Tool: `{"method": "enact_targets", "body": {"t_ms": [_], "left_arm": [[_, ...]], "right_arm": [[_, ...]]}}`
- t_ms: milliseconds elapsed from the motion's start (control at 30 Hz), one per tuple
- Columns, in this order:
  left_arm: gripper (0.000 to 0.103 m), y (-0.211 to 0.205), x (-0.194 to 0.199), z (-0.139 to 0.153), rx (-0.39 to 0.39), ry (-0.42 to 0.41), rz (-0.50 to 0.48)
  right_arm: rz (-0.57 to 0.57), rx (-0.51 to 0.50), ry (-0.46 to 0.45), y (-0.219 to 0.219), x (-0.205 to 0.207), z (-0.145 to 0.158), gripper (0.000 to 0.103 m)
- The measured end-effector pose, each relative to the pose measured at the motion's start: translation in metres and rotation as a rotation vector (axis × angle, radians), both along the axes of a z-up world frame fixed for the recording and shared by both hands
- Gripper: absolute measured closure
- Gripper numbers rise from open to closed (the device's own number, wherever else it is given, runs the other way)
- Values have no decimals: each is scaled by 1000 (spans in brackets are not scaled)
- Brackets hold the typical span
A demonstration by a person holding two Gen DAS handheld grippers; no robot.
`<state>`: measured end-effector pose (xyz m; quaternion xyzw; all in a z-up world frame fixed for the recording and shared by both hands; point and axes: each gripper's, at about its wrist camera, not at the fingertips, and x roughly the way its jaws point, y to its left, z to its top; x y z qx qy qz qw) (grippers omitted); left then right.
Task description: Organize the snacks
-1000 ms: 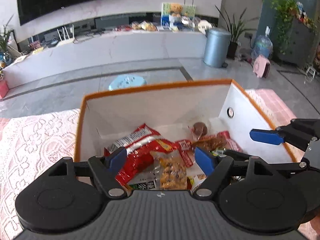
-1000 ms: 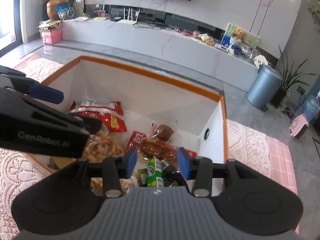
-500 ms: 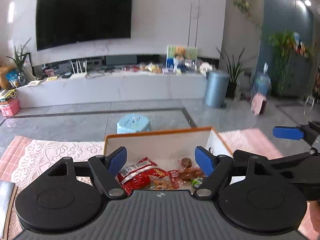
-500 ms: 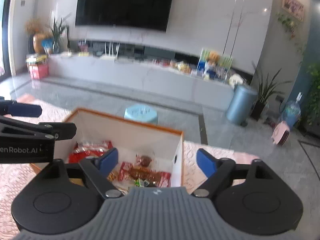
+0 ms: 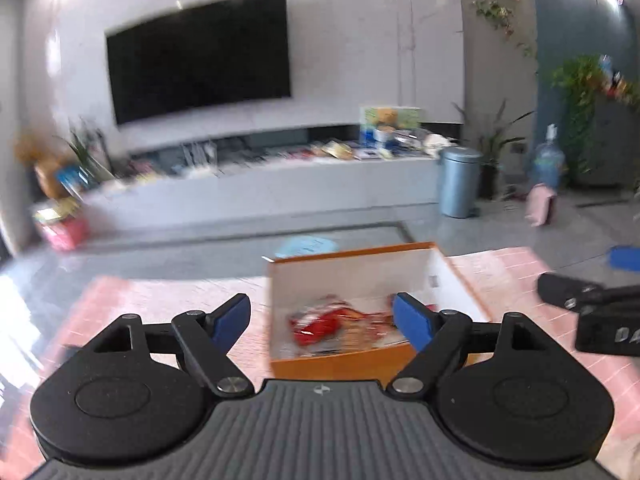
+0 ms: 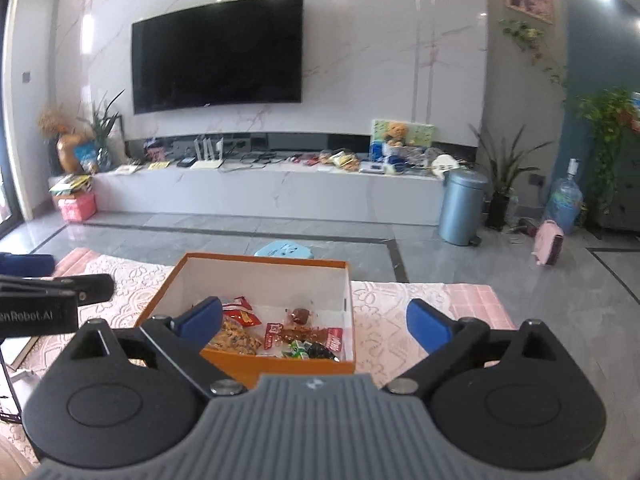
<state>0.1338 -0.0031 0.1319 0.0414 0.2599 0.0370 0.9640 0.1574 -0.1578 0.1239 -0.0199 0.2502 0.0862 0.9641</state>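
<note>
Right gripper [image 6: 314, 322]: jaws have just been opening and now stand wide apart, nothing between them.
Left gripper [image 5: 322, 320]: jaws apart, empty.
Change: both grippers have pulled up and back from inside the box [image 6: 248, 268]; a second ago they hung right over its contents.
Snacks [image 6: 280, 334]: lying loose in the orange-rimmed box on the lace-covered counter [image 6: 384, 320].
Meaning: probably the last item is dropped in; either done, or off to fetch another snack.
</note>
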Motion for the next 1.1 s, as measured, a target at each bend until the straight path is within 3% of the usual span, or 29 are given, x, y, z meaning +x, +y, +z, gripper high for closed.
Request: {"method": "enact_targets", "body": {"t_ms": [233,467,1100], "left_arm": [[7,-11,-36,-9,-19,-8,-25],[6,-6,-54,-28,-91,8,-9],[3,-14,-64,-54,-65,85,-6]], "right_arm": [[-43,30,-6,2,-54,-8,4],[-66,43,32,1,-84,-27,4],[-95,25,86,-4,-86,-56,4]]}}
